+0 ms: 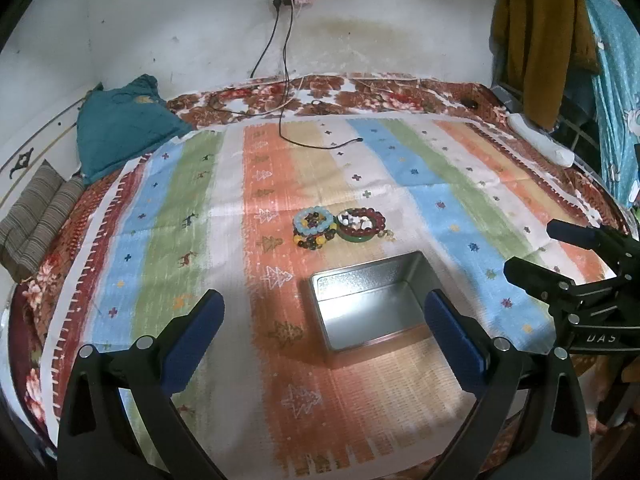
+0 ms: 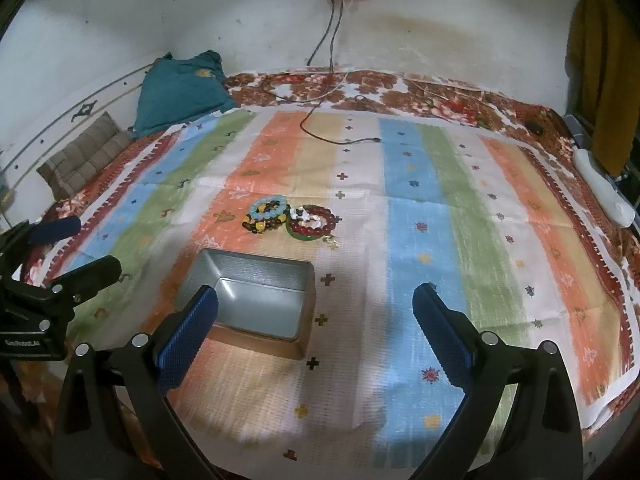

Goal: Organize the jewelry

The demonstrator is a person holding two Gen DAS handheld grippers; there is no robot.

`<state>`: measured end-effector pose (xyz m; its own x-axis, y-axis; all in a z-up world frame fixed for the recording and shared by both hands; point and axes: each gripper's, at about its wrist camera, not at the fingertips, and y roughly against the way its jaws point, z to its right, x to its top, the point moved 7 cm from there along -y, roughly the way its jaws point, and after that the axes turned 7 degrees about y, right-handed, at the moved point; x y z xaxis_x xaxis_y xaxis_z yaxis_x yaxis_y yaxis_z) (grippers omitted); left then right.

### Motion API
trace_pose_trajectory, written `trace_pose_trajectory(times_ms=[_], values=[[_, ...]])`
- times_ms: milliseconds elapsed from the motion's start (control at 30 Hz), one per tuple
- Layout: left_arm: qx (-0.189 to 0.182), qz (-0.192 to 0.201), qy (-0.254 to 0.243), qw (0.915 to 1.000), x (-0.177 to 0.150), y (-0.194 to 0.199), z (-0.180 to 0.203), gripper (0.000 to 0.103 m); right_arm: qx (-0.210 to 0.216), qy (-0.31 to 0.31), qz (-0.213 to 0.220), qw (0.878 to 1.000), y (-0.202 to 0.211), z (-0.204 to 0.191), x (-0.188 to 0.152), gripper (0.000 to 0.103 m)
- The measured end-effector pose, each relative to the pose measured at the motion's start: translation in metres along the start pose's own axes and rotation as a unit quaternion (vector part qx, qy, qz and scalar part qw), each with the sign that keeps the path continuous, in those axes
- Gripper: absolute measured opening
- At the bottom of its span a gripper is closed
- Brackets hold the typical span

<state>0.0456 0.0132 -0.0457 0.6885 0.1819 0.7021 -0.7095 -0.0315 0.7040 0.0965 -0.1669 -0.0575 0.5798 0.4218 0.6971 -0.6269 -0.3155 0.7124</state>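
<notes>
A pile of bead bracelets lies on the striped cloth: a light-blue and dark-bead stack [image 1: 313, 226] [image 2: 267, 214] beside a dark-red bead bracelet on a green bangle [image 1: 361, 224] [image 2: 313, 222]. An open, empty silver tin box [image 1: 372, 304] [image 2: 256, 300] sits nearer to me than the jewelry. My left gripper [image 1: 324, 324] is open and empty, hovering over the tin's near side; it also shows in the right wrist view [image 2: 76, 248]. My right gripper [image 2: 316, 320] is open and empty, right of the tin; it also shows in the left wrist view [image 1: 548, 252].
The striped cloth [image 1: 460, 184] covers a floral bedspread [image 2: 440, 104]. A black cable end [image 1: 352, 142] lies on the far part of the cloth. A teal pillow [image 1: 120, 124] and a striped cushion [image 1: 36, 216] sit at the left. A white object [image 2: 604, 188] lies at the right edge.
</notes>
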Motion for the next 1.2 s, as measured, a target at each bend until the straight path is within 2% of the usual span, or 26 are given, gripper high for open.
trace_pose_trajectory(times_ms=[967,1200], values=[[0.011,-0.004,-0.003,0.9999,-0.0044,-0.0017,-0.0047,0.097,-0.005,-0.003,-0.003,1.000,-0.0003,0.0013,0.0026,0.099],[0.023,-0.016,-0.003,0.9996,-0.0041,-0.0074,-0.0066,0.097,-0.005,-0.001,-0.008,1.000,-0.0038,0.0029,0.0036,0.099]])
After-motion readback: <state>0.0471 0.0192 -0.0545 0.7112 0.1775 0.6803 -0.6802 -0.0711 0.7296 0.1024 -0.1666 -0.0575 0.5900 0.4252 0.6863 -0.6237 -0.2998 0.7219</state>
